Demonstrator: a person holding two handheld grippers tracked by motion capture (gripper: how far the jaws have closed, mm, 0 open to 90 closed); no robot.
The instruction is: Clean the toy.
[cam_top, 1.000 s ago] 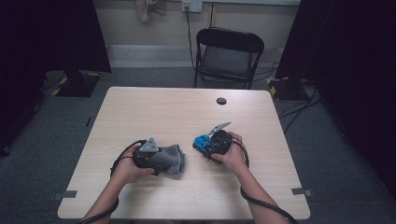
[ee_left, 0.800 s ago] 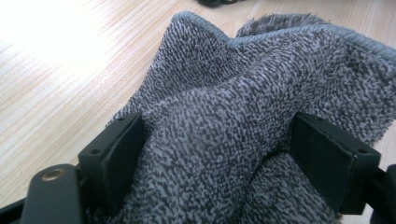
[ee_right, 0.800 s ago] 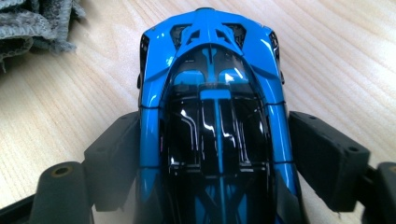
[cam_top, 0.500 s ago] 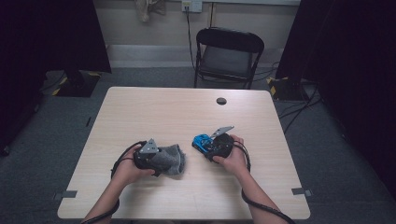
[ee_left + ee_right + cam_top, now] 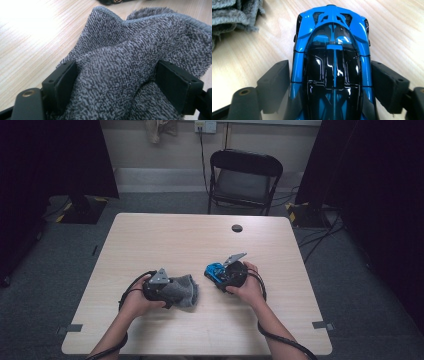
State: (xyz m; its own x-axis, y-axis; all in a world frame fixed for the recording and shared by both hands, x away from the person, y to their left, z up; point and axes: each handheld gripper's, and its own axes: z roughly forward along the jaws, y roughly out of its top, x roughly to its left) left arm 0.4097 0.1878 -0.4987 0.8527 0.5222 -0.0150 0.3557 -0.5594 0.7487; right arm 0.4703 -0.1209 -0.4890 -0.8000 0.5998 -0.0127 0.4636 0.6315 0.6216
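Fingers (image 5: pixel 62 82) of the left gripper (image 5: pixel 167 289) clamp a bunched grey cloth (image 5: pixel 130 62) on the table (image 5: pixel 165 240); those of the right gripper (image 5: pixel 220 272) have just been opening and flank a blue toy car (image 5: pixel 332 62) (contact at the sides is hard to judge). Wiping well probably means steadying the car and sweeping gently. No readable writing.

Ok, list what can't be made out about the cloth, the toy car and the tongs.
- Toy car: its near end is cut off by the bottom edge of the right gripper view; wheels hidden under the body.
- Grey cloth: the part behind the left tongs is hidden by the bunched folds.
- Right tongs: pad contact with the car is unclear.
- High view: too small to show either grip.
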